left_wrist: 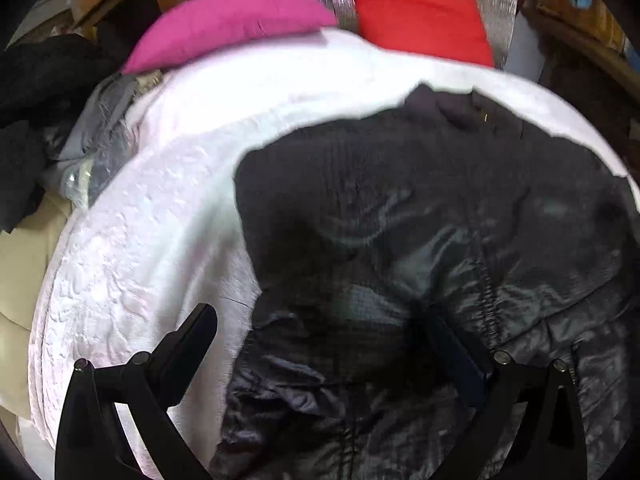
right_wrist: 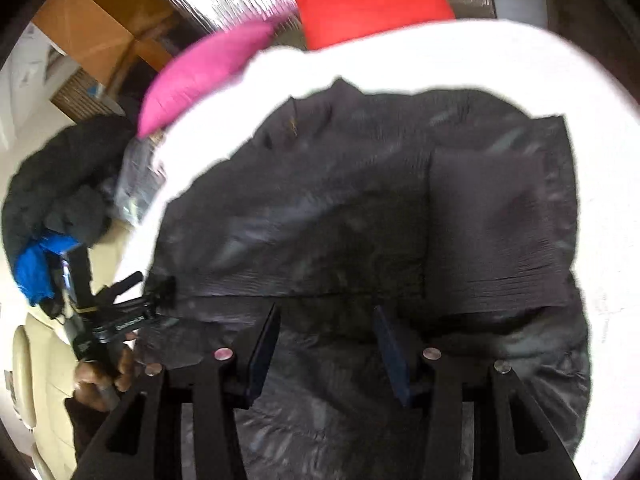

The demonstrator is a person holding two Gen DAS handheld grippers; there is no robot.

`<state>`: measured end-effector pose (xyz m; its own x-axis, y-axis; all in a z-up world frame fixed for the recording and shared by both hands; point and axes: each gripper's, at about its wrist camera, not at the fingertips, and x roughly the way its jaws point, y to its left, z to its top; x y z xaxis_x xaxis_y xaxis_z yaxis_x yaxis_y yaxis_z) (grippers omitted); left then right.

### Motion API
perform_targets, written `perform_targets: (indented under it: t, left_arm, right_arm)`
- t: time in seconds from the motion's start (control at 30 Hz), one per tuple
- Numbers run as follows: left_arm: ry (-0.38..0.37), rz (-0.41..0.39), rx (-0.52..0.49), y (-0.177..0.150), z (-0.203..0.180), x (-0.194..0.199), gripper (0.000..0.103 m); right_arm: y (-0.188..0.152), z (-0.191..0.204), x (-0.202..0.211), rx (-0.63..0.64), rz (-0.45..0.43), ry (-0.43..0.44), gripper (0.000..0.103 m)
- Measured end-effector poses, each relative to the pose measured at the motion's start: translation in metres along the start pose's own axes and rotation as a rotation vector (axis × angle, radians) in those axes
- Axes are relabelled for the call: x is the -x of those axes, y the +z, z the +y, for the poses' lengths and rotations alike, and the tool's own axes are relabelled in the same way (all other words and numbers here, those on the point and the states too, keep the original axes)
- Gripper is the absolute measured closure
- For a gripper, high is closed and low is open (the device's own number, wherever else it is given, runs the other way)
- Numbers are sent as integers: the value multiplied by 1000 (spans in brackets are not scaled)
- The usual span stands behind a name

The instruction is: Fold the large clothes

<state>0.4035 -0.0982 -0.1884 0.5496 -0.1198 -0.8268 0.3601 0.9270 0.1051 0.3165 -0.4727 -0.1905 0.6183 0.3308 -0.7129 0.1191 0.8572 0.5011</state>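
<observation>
A dark, shiny padded jacket [left_wrist: 420, 220] lies spread on a white textured bedcover [left_wrist: 132, 272], with one part folded over at the right in the right wrist view [right_wrist: 492, 232]. My left gripper [left_wrist: 320, 328] is open wide at the jacket's left edge: one finger [left_wrist: 196, 332] is over the white cover, the other is over dark fabric. The right wrist view shows it at the left [right_wrist: 154, 284], held by a hand [right_wrist: 100, 376]. My right gripper [right_wrist: 326, 336] hovers over the jacket's [right_wrist: 320, 200] near part, its jaws half apart with both pads bare and nothing pinched.
A pink pillow [left_wrist: 228, 24] and a red pillow [left_wrist: 420, 12] lie at the far end against a silvery wall. Dark clothes [right_wrist: 60, 184] and a blue item [right_wrist: 36, 272] are heaped left of the bed. A cardboard box [right_wrist: 100, 20] stands beyond them.
</observation>
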Motion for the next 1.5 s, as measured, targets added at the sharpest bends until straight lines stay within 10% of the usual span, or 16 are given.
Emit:
perform_targets:
  t: [0.63,1.07,1.5]
  left_arm:
    - [-62,-170,-71,-113,23,111,0]
    - [-215,-39,276,-234,101,135,0]
    - [-433,113,286,-277,81,120,0]
  right_arm:
    - [-132,-125,136,-266,-133,31,35]
    - [-202,-144,143,-350,-59,95,33]
    - [-234,-129,105,-360,101,131,32]
